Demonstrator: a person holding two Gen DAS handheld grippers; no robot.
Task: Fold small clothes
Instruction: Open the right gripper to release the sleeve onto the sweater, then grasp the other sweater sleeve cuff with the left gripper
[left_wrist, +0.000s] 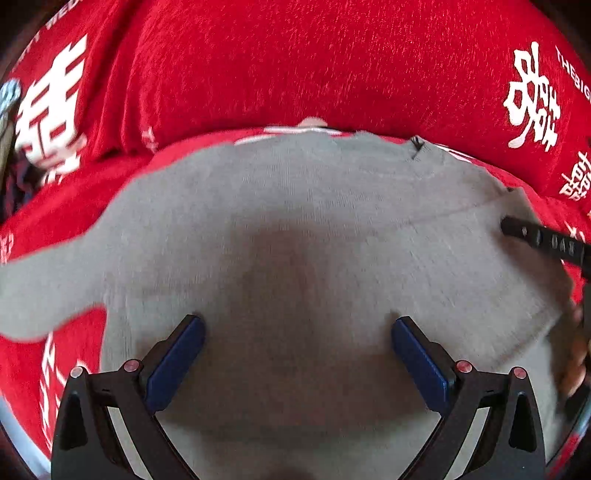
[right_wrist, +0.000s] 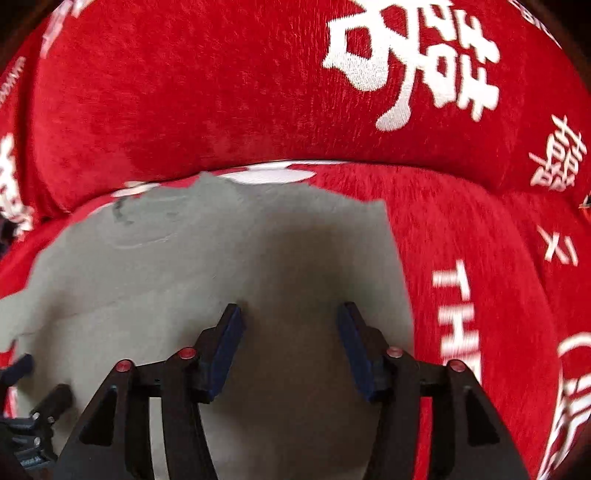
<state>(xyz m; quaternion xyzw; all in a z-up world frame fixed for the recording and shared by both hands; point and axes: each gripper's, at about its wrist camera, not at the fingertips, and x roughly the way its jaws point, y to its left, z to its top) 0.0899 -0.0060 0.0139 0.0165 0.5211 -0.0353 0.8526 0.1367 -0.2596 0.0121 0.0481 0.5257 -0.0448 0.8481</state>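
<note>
A small grey knit top lies flat on a red cover, its neck toward the far side and one sleeve reaching out to the left. My left gripper is open and empty, hovering over the middle of the top. My right gripper is open and empty over the right part of the same grey top, close to its right edge. The right gripper's finger shows at the right of the left wrist view. The left gripper shows at the lower left of the right wrist view.
The red plush cover with white characters and letters spreads under and around the top, and rises as a cushion-like back on the far side. A dark gap shows at the far left edge.
</note>
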